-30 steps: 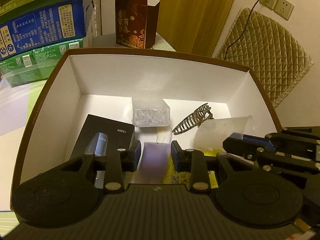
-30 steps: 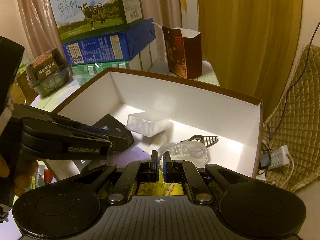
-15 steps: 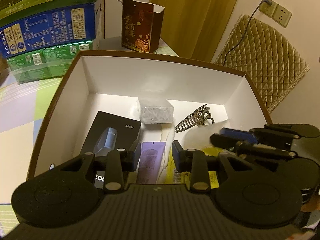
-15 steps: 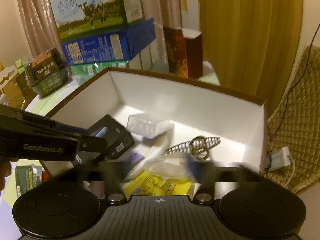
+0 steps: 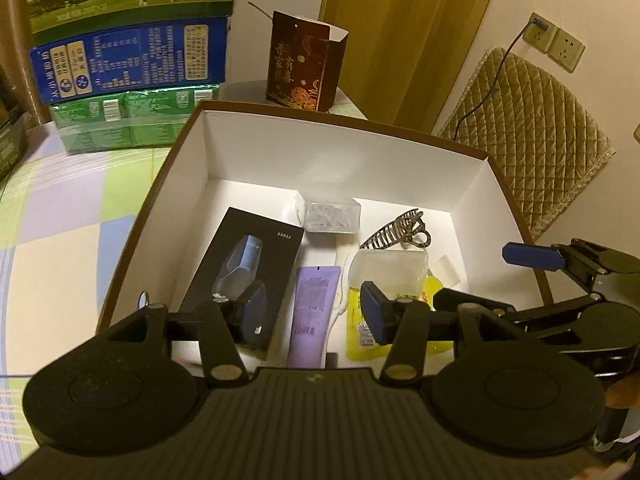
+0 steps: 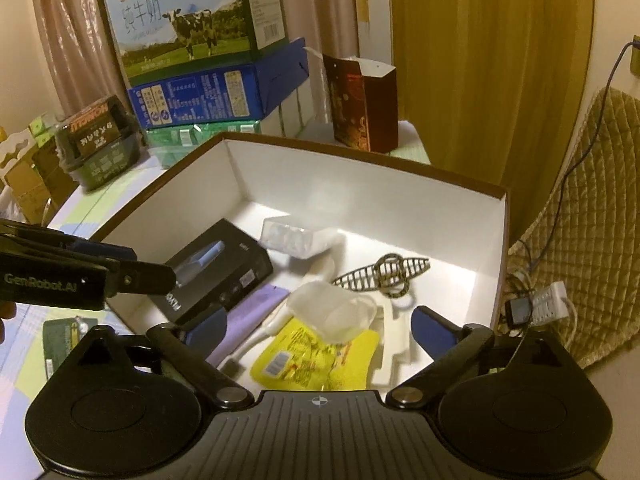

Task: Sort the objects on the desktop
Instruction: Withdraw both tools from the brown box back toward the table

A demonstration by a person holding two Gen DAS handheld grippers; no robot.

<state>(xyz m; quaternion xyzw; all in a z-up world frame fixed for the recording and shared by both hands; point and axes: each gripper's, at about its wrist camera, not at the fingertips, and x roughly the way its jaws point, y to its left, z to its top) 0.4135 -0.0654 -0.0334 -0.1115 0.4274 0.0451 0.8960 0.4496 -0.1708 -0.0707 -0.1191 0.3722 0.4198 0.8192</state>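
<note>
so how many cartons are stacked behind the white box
3. The green milk carton with cows is on top, the blue carton under it, and the green shrink-wrapped pack at the bottom. More may be hidden behind them.

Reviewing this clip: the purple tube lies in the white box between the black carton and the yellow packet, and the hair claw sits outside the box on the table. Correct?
Not quite. The hair claw lies inside the white box, near its far wall, as the left wrist view shows. The purple tube does lie between the black carton and the yellow packet.
</note>
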